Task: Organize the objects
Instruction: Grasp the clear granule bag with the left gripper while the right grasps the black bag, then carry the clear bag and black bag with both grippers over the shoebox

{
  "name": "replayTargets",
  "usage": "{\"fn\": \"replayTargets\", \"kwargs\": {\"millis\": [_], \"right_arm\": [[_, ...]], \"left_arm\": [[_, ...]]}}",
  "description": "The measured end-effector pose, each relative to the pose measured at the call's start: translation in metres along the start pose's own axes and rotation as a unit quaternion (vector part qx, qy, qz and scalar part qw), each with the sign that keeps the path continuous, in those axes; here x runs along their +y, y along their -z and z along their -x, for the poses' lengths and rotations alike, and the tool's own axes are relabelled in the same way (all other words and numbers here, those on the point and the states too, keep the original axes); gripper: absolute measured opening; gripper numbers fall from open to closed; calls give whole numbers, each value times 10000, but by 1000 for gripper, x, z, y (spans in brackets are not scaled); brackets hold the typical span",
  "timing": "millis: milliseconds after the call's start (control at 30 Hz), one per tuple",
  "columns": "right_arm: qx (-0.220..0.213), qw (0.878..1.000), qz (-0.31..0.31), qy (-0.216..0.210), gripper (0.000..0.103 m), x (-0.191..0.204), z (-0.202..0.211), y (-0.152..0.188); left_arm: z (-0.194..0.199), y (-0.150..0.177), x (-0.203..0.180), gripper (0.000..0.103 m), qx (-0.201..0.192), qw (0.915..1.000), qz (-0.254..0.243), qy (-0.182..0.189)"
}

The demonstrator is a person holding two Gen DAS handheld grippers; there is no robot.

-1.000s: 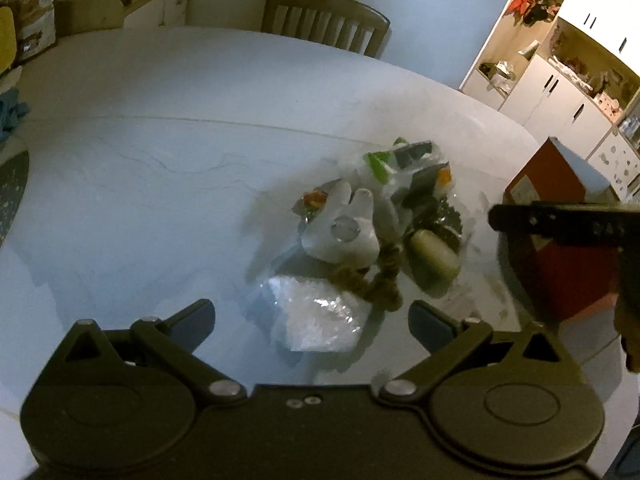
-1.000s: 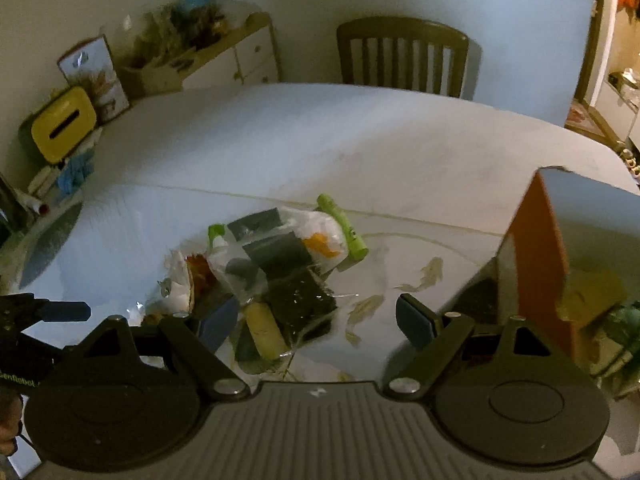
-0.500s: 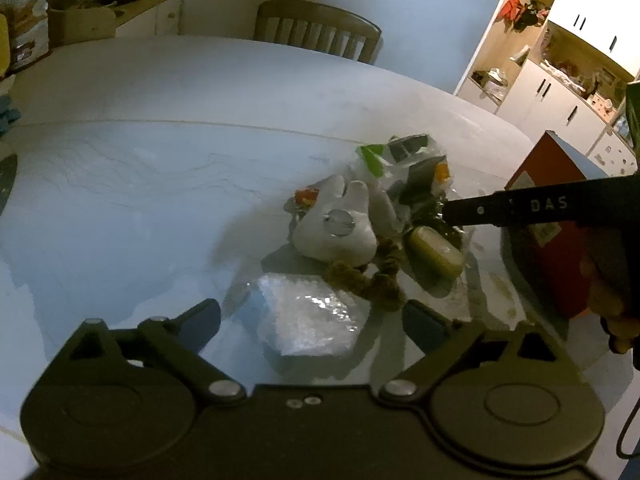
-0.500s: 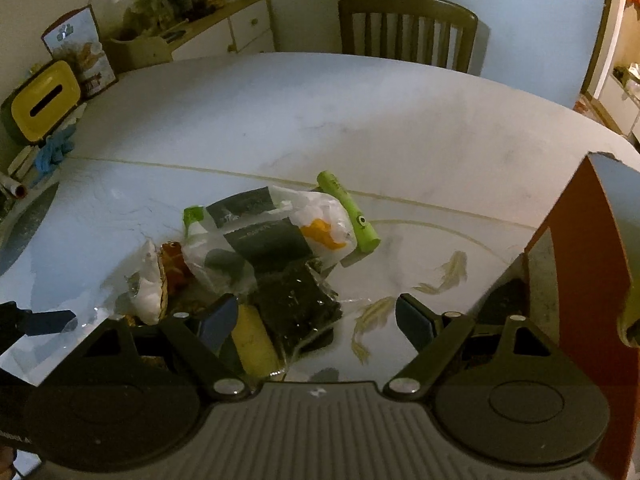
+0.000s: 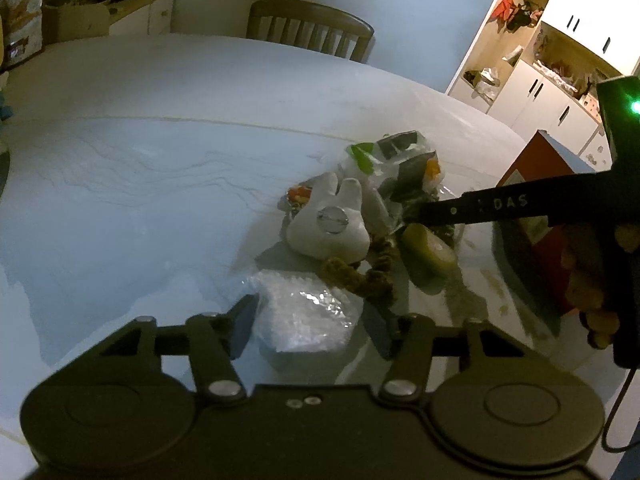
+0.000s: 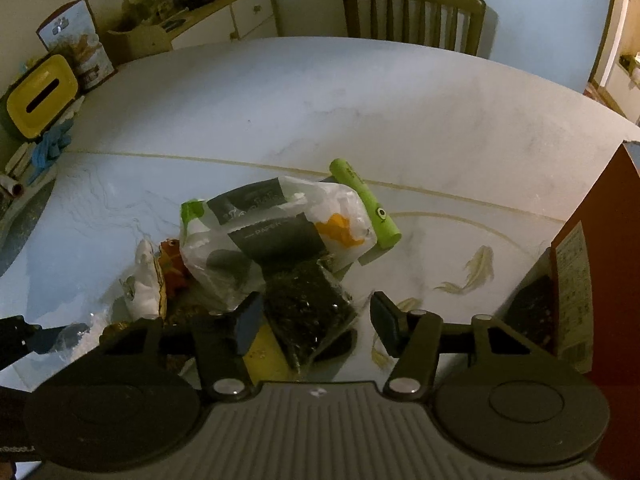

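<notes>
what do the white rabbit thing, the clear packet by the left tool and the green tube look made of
White rabbit toy: soft matte plush, seemingly, from its rounded stuffed shape. Clear packet: glossy crinkled plastic film, glinting. Green tube: smooth, slightly shiny, probably plastic or coated card.

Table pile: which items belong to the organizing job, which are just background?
Job items:
- clear bubble-wrap packet, between the open left claw fingers
- dark seaweed packet, between the open right claw fingers
- white plush
- green tube
- plastic bag
- red box

Background:
- chair
- yellow tissue box
- white cabinets
</notes>
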State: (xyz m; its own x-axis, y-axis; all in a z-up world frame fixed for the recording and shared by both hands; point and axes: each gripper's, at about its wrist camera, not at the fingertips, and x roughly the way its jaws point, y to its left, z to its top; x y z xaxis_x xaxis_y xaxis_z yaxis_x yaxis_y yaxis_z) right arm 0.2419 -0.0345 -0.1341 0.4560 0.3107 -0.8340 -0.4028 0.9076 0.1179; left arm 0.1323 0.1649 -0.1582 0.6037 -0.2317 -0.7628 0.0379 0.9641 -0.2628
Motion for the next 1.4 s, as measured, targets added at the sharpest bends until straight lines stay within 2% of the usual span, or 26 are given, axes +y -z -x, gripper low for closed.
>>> {"fn": "replayTargets", "kwargs": {"millis": [100,367,633,967,1300,1400], "right_arm": [[-11,10000,-11,-19,48,0,1,0],[-70,9999,-86,42,34,-1,4,3],[-247,9996,-165,35,33,-4,20,5],[-456,9980,-402,-152,33,-15,65,14],[-583,9975,-329,-233,33,-22,119,23],[-577,9977,-305,-197,33,-27,133,26]], "left_arm": [[0,0,1,44,35,9999,124,76],[1,1,-2,37,105,9997,190,95],[15,0,-6,37,97,9996,221,157],[46,-11,-24,36,-291,9993,-46,211],[66,-36,-61,36,-531,9969,-191,545],[67,-43,-76,36,-465,9964,-133,701]]}}
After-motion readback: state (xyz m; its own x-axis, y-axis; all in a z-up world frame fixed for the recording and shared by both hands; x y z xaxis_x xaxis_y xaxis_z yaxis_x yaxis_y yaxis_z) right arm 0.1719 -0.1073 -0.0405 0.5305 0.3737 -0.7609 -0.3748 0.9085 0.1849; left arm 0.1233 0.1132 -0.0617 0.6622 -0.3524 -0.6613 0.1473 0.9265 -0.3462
